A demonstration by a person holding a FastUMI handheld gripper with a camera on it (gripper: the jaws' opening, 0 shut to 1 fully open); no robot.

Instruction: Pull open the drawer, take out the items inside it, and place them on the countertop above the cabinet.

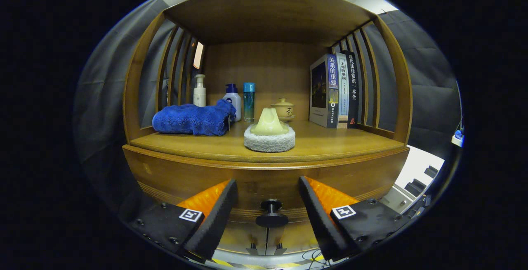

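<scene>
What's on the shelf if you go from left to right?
Blue towel → white pump bottle → blue-capped bottle → teal bottle → scrubber → lidded cup → books. The tool is open, with the drawer knob between its fingers.

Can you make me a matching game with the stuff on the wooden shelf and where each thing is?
Things:
1. fluffy blue towel
2. cream cone-shaped scrubber on a round white pad
3. upright row of books
4. small round black drawer knob

Places:
A. against the slatted side past the lidded cup
B. between the open fingers of the hand-held gripper
C. lying in front of the white pump bottle
D. near the countertop's front edge, in the middle

Pairs: 1-C, 2-D, 3-A, 4-B
</scene>
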